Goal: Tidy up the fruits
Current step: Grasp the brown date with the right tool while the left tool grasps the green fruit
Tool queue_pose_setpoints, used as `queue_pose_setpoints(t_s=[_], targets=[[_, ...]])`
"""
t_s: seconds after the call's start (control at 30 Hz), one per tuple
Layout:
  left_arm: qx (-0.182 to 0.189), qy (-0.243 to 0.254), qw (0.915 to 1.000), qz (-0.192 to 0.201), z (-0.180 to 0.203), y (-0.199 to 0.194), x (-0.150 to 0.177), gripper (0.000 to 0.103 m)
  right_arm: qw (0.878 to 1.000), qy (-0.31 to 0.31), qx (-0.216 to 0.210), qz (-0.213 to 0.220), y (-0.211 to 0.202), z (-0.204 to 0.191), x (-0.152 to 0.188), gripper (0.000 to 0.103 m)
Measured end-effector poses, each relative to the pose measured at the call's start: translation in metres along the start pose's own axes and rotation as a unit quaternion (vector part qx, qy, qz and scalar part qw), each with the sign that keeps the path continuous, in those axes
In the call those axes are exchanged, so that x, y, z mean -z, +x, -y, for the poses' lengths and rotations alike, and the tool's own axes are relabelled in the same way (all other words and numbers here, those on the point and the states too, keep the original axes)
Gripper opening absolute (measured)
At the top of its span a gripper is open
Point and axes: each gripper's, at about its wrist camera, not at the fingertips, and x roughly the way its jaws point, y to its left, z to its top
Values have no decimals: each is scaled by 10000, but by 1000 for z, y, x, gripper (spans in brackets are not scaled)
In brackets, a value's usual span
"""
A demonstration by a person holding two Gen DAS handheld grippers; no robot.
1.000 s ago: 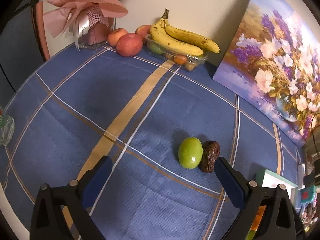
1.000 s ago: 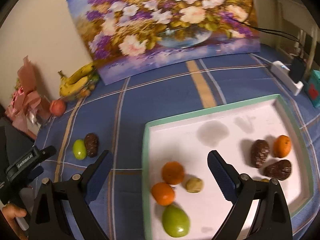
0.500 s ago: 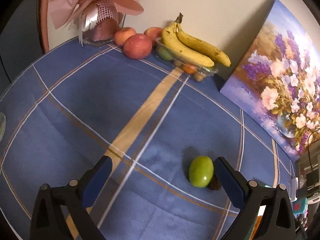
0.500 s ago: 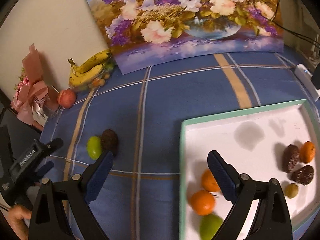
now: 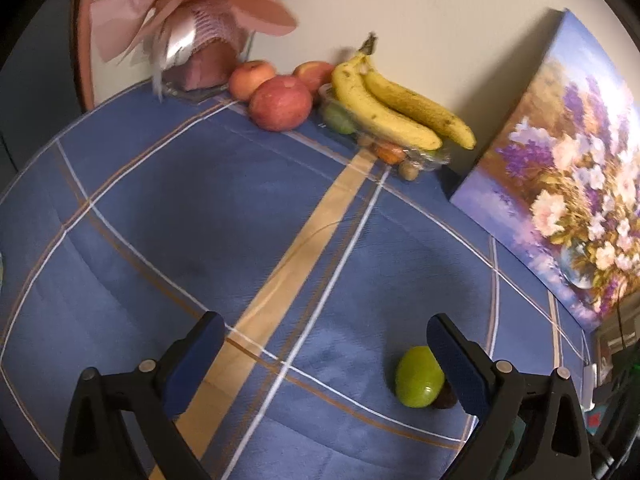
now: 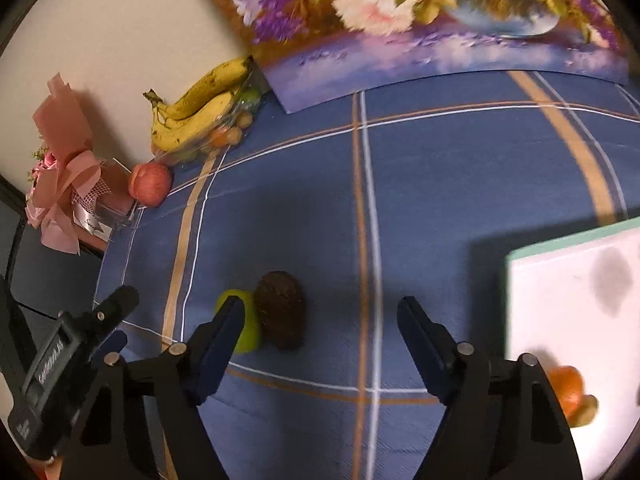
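Note:
A green fruit (image 5: 419,376) and a dark brown fruit (image 6: 280,310) lie touching on the blue checked tablecloth. My left gripper (image 5: 326,354) is open and empty; the green fruit sits by its right finger, which hides most of the brown fruit. My right gripper (image 6: 320,328) is open and empty, with the brown fruit between its fingers and the green fruit (image 6: 244,326) partly behind the left finger. A white tray (image 6: 576,304) with a teal rim holds an orange (image 6: 568,390) at the right. The left gripper's body (image 6: 68,364) shows at lower left.
Bananas (image 5: 394,102) on a clear punnet of small fruits, apples (image 5: 280,102) and a pink wrapped bouquet (image 5: 192,28) stand along the far wall. A flower painting (image 5: 572,168) leans on the wall. The same bananas (image 6: 196,106) and an apple (image 6: 150,184) show in the right wrist view.
The left gripper has swung left, so the green fruit now sits by its right finger. The right gripper has moved left off the tray, over the brown and green fruits.

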Motion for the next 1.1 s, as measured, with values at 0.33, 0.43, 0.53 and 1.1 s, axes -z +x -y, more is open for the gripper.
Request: queue_pose_setpoints(t_s=[0.33, 0.43, 0.53, 1.1], targets=[[-206, -394, 9968, -664, -19, 25, 4, 91, 9995, -72, -71, -291, 38, -22, 1, 61], [-25, -538, 9955, -774, -20, 27, 6, 90, 9996, 16, -122, -261, 39, -23, 0, 57], [110, -597, 9949, -810, -19, 26, 7, 88, 9995, 121, -139, -238, 40, -22, -1, 50], [977, -259, 9880, -1172, 29, 37, 20, 74, 9987, 446, 256, -47, 12, 9, 8, 38]])
